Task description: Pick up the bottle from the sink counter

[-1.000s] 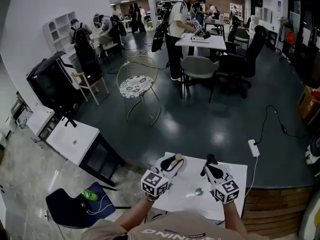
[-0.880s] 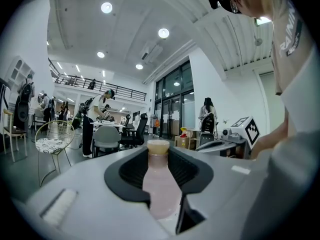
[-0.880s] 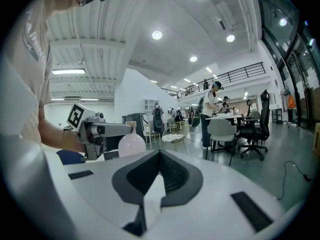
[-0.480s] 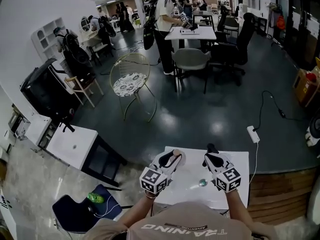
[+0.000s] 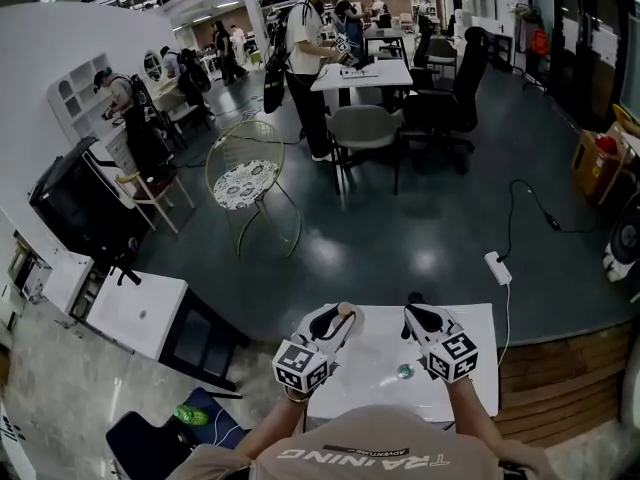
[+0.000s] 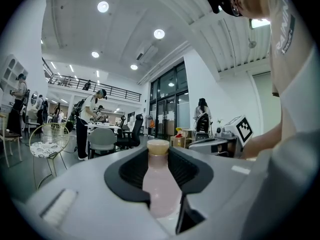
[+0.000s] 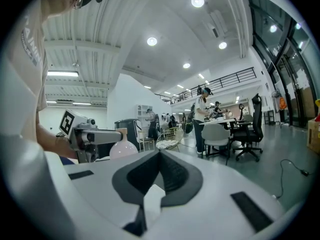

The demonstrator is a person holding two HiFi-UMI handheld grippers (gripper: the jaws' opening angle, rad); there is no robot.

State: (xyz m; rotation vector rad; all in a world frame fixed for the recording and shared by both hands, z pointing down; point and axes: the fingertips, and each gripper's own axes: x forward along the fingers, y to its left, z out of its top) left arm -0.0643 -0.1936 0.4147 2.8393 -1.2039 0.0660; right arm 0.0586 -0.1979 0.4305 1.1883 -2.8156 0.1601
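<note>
Head view: both grippers are held side by side over the near edge of a white table (image 5: 475,368). The left gripper (image 5: 336,320) is seen above the table's left corner and the right gripper (image 5: 416,310) just beside it, apart from it. Of the bottle (image 5: 346,310) only a tan cap is shown here, at the left gripper's tips. A small round greenish thing (image 5: 404,371) is seen on the tabletop between the two marker cubes. A power strip (image 5: 496,268) with its cable is seen on the dark floor beyond.

Left gripper view: what the head view hides is shown here. The pale pink body of the bottle fills the gap between the dark pads, which are pinched on it from both sides, with the cap at their far end. Whether the bottle is clear of the tabletop cannot be told.

Right gripper view: the right gripper's jaws are shown pressed together at the tips, with nothing between them. To the left, the bottle's rounded body and neck are seen from the side, against the left gripper's bar. A wire chair (image 7: 167,136) is seen behind.
</note>
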